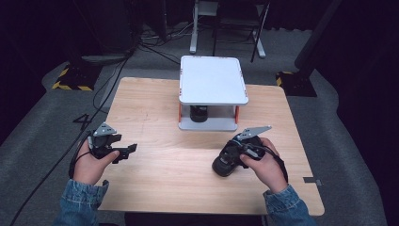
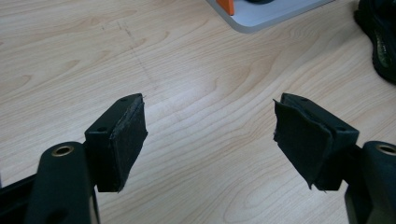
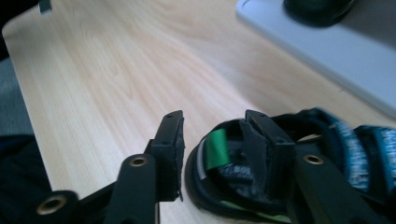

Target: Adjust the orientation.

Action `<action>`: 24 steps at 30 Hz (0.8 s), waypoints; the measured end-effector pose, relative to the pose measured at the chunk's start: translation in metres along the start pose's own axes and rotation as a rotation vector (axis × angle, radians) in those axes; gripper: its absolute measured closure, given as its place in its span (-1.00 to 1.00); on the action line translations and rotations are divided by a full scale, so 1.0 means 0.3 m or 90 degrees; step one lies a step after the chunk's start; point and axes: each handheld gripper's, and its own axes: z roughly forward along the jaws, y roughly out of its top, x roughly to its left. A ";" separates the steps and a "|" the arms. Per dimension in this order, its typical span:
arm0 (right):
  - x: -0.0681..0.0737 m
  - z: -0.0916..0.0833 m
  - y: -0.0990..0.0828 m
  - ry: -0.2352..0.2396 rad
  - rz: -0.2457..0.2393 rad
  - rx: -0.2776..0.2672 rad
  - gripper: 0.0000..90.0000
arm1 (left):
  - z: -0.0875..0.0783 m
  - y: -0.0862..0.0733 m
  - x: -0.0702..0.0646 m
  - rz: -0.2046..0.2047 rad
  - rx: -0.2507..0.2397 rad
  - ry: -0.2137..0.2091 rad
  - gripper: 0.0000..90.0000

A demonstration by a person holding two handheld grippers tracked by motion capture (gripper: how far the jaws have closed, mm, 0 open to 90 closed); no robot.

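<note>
Looking down from the high view, the right gripper sits at a dark sandal on the table, near a white shelf sheltering another shoe.

From the left gripper view, the left gripper gapes wide over bare wood.

From the right gripper view, one jaw stands inside the sandal's heel, the other outside; whether they pinch, I cannot tell.

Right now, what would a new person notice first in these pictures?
First the white two-level shelf at the table's far middle, with a dark shoe on its lower level. Then the right gripper at a dark sandal near the right: one jaw inside the heel, one outside.
</note>
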 end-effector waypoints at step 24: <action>-0.038 -0.190 -0.124 -0.061 0.060 0.021 0.90 | 0.104 0.099 -0.045 0.040 0.005 -0.050 -0.44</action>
